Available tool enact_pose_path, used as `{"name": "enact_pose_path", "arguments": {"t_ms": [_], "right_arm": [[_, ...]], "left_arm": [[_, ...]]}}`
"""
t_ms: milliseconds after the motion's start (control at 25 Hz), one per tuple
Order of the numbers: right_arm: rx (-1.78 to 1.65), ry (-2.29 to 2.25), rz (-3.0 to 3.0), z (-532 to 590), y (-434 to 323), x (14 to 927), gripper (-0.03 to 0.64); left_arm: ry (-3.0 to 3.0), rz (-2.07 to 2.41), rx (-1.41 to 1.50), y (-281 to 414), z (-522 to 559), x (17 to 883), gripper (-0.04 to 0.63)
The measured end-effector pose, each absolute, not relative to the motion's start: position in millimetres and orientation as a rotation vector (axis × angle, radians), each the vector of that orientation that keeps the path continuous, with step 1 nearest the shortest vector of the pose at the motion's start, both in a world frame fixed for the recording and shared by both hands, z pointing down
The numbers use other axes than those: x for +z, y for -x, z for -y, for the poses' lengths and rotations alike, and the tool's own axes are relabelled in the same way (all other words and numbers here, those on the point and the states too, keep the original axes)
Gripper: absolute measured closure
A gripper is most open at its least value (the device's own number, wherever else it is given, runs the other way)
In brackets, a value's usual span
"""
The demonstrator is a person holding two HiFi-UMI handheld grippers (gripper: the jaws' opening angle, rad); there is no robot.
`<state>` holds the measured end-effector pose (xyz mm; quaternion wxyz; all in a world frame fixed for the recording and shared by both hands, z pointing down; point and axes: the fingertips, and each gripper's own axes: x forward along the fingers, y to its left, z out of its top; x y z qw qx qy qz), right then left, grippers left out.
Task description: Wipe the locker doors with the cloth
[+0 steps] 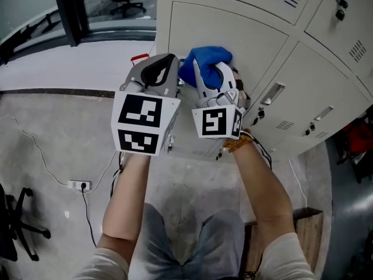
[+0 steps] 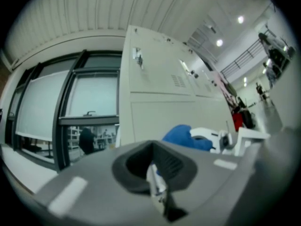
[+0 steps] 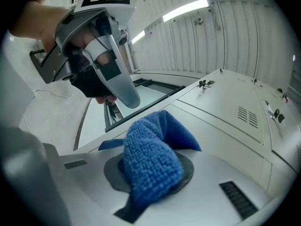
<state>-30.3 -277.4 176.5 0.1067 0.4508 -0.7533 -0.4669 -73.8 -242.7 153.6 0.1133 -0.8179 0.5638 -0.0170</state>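
Note:
A blue cloth (image 1: 207, 59) is bunched in my right gripper (image 1: 214, 73), which is shut on it and holds it against a cream locker door (image 1: 233, 31). In the right gripper view the cloth (image 3: 153, 157) bulges up out of the jaws, with the locker doors (image 3: 225, 112) beyond. My left gripper (image 1: 158, 70) is held up beside the right one, to its left, shut with nothing in it. In the left gripper view its jaws stand together at the gripper (image 2: 154, 171), and the cloth (image 2: 183, 136) shows to the right before the lockers (image 2: 157, 79).
Handles and locks (image 1: 273, 93) stick out from the lower locker doors. A power strip (image 1: 78, 185) with cables lies on the floor at left, near an office chair base (image 1: 17, 223). A dark window frame (image 1: 70, 10) stands left of the lockers. A red object (image 1: 355, 137) sits far right.

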Motion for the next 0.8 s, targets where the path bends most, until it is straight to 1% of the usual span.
{"name": "enact_pose_path", "arguments": {"t_ms": [320, 800], "right_arm": [[-1.468, -1.356, 2.190, 274.5, 34.6, 108.6, 0.584], [-1.477, -1.475, 2.206, 273.7, -3.7, 68.5, 0.584]], "left_arm": [[2.359, -1.609, -0.036, 71.3, 232.1, 107.0, 0.592], [2.384, -1.549, -0.062, 35.5, 244.8, 100.6, 0.592]]}}
